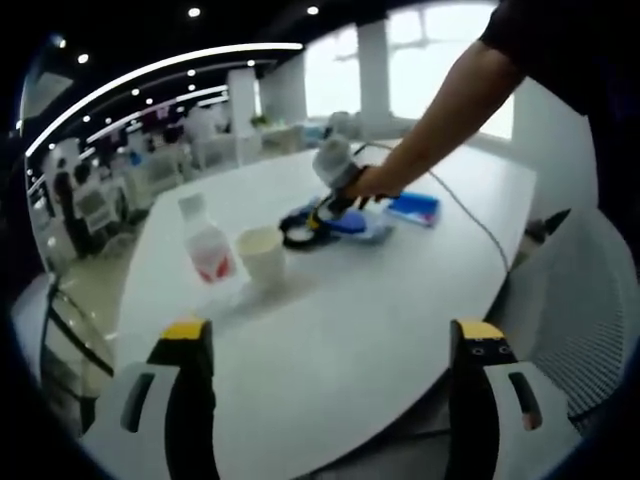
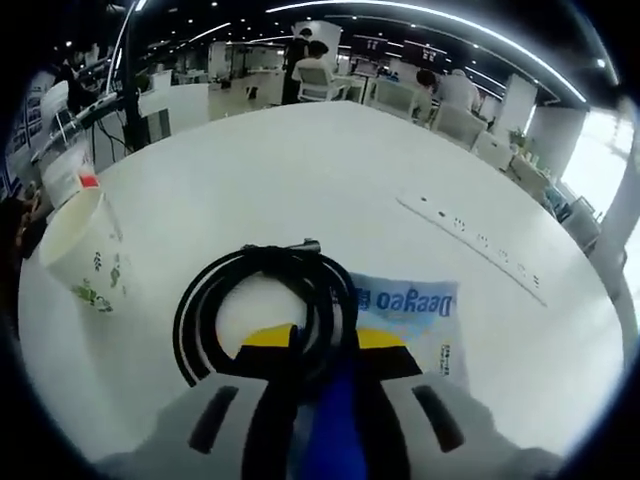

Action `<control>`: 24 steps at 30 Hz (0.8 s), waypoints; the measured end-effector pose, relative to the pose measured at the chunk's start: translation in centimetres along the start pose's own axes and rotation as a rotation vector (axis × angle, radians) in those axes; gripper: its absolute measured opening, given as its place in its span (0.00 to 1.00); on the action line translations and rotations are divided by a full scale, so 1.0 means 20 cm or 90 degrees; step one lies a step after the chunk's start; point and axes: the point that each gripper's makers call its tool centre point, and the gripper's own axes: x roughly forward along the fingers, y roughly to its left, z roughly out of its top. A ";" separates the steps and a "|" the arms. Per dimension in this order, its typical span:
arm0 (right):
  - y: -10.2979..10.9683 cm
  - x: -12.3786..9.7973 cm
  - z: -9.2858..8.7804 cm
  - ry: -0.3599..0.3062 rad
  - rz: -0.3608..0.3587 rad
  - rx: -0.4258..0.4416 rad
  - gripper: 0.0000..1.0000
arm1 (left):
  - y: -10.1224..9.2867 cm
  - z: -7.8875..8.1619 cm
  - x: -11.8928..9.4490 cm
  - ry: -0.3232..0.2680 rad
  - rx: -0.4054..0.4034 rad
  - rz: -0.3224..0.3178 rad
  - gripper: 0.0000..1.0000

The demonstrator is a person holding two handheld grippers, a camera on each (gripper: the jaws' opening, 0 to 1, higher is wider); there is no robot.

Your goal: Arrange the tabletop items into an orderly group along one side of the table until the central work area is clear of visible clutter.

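Cable coil (image 2: 262, 305) prob. in right hand-held gripper (image 2: 322, 345)

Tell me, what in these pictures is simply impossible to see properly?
- Bottle label, left gripper view: blurred, unreadable.
- Blue packet text, right gripper view: partly covered by the right gripper and black cable coil.
- Paper cup, right gripper view: inside faces away.

Left gripper (image 1: 335, 345): grey body, black fingers (image 1: 190, 400) tipped yellow. Right gripper (image 2: 322, 350) matches. The person's arm (image 1: 450, 110) wears a short dark sleeve (image 1: 530, 40).
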 end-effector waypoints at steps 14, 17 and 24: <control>0.01 -0.02 0.02 0.003 -0.002 0.050 0.07 | 0.00 0.00 0.00 -0.002 0.000 0.001 0.95; 0.01 -0.04 0.04 -0.007 0.005 0.081 0.04 | 0.00 0.00 0.00 -0.004 0.001 0.001 0.95; 0.01 -0.07 0.07 -0.015 0.015 0.081 0.02 | 0.00 0.01 -0.01 -0.007 0.006 0.001 0.95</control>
